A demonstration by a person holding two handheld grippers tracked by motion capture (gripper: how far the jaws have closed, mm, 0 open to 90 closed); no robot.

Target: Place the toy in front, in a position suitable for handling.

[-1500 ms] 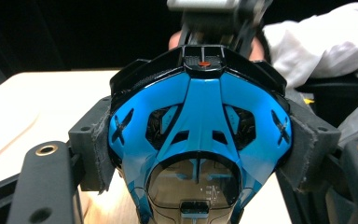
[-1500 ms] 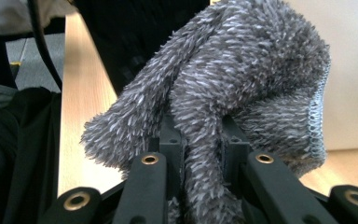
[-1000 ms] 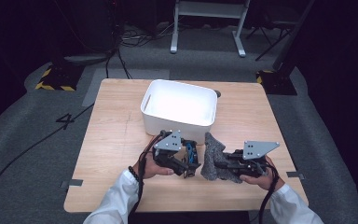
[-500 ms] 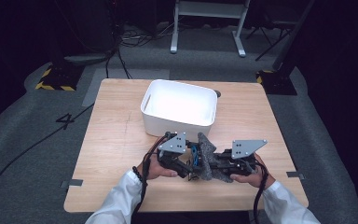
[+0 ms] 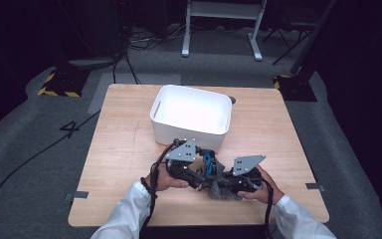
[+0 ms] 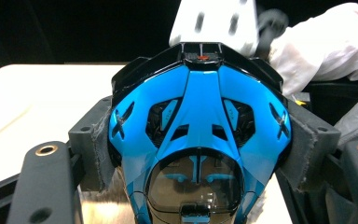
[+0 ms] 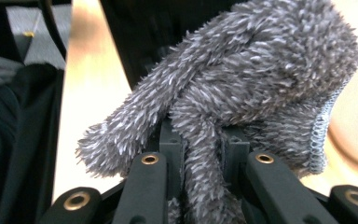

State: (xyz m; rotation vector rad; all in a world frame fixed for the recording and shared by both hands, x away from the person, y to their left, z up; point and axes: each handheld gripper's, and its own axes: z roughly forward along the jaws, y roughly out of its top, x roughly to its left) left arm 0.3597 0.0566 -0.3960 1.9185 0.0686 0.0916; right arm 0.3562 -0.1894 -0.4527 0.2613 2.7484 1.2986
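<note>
Two grips in play: left gripper (image 5: 199, 175) clamped across a blue-and-black toy (image 6: 198, 140), right gripper (image 5: 224, 185) pinching a grey fluffy cloth (image 7: 242, 93), both low over the near middle of the table (image 5: 119, 164). Probably rigid, glossy plastic, best squeezed at the flanks; cloth soft, light, bunchable anywhere. White bin (image 5: 191, 118) just beyond, crowding any forward move.

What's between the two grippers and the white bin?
Bare wood. In the high view a short strip of table separates the white bin from the left gripper, shut on the blue-and-black part, and the right gripper, shut on the grey cloth.
</note>
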